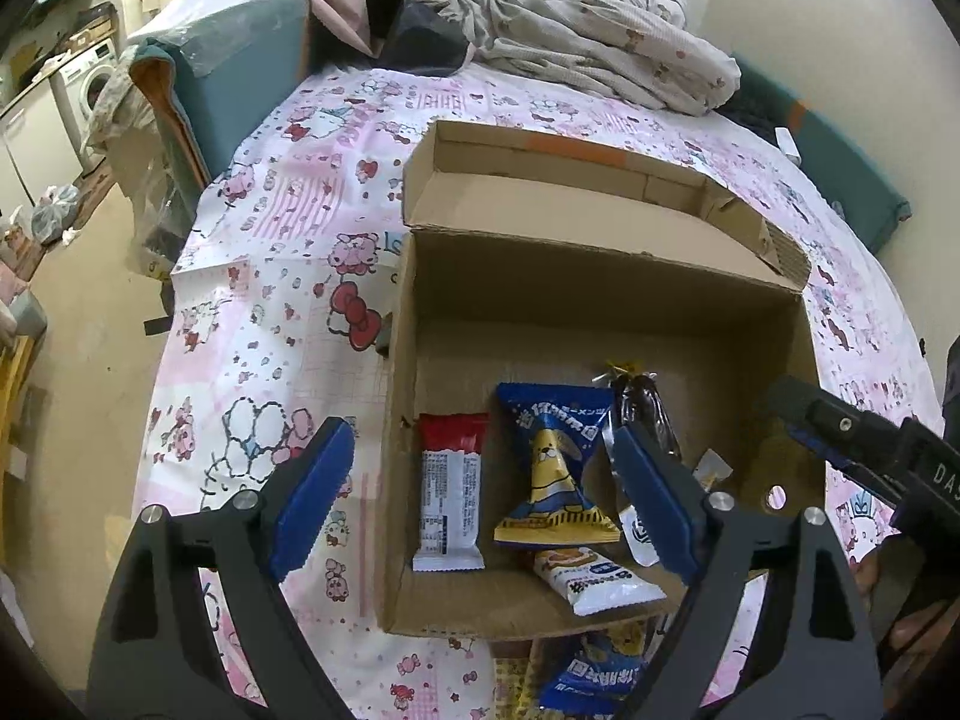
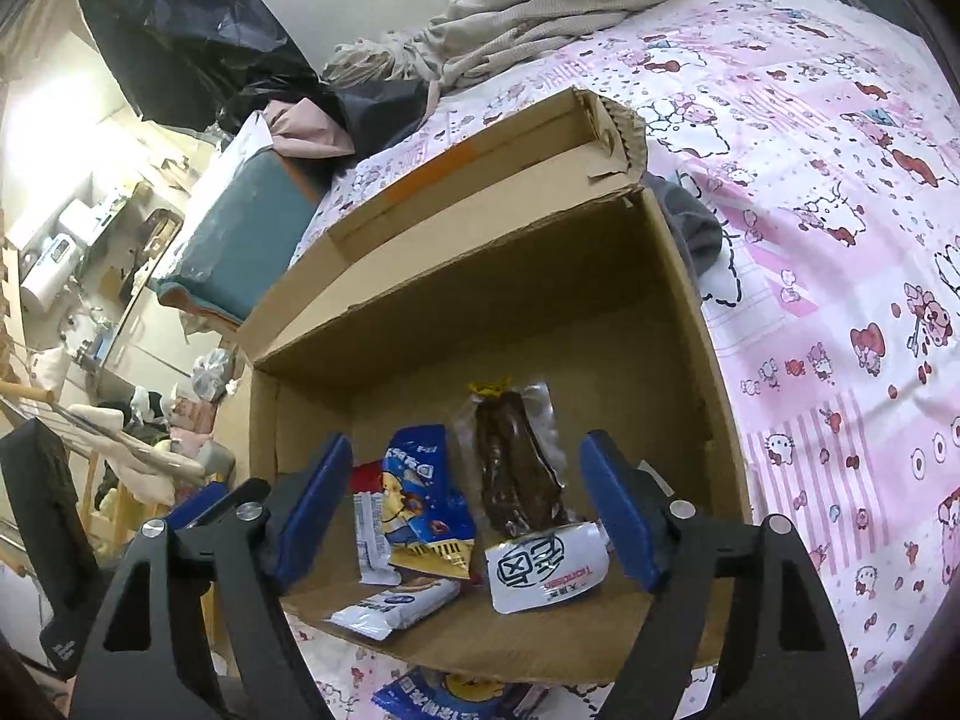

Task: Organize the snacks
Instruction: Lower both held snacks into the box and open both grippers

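Note:
An open cardboard box [image 1: 600, 294] [image 2: 480, 276] lies on the pink cartoon bedsheet [image 1: 270, 312]. Inside it lie a red and white bar [image 1: 450, 492], a blue and yellow triangular snack pack [image 1: 552, 468] [image 2: 426, 510], a white and blue bar [image 1: 600, 582] [image 2: 396, 600] and a dark sausage-like snack in clear wrap [image 2: 516, 468] [image 1: 642, 408]. My left gripper [image 1: 480, 492] is open above the box's near side. My right gripper [image 2: 468, 510] is open just above the dark snack, also seen in the left wrist view [image 1: 840, 432]. Another blue snack pack [image 1: 600, 678] [image 2: 456, 696] lies on the sheet in front of the box.
A crumpled blanket [image 1: 600, 42] and dark clothes [image 1: 420, 30] lie at the far end of the bed. A teal mattress [image 1: 240, 66] stands at the bed's left. The floor [image 1: 78, 312] with bags and a washing machine [image 1: 90, 84] lies to the left.

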A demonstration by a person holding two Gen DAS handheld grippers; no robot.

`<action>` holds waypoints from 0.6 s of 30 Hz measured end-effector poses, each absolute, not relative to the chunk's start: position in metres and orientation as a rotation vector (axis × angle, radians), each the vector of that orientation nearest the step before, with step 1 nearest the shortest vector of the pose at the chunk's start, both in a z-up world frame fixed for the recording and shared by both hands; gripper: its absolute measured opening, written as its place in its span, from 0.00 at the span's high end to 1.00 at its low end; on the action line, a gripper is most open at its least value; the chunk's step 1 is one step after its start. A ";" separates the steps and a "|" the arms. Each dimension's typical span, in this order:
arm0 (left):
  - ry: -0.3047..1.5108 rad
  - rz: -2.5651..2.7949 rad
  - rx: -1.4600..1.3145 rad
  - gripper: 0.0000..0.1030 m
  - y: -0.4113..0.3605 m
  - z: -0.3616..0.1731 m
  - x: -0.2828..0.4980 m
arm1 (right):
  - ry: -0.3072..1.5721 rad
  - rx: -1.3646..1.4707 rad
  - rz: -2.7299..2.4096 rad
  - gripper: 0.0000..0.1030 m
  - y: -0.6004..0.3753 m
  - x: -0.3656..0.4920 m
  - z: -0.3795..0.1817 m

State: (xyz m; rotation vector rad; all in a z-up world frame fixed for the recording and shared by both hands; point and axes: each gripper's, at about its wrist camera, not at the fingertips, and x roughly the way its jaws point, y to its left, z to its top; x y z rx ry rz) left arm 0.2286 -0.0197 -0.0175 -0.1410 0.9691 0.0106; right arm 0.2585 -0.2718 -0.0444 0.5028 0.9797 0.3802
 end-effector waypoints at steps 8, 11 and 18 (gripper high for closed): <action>0.963 0.046 -0.161 0.16 -0.008 -0.009 0.209 | 0.973 0.525 0.375 0.22 -0.278 0.244 -0.036; 0.952 0.070 -0.130 0.16 -0.006 -0.012 0.195 | 0.983 0.501 0.365 0.22 -0.276 0.236 -0.034; 0.992 0.080 -0.162 0.16 0.001 -0.019 0.172 | 0.990 0.434 0.355 0.22 -0.270 0.217 -0.029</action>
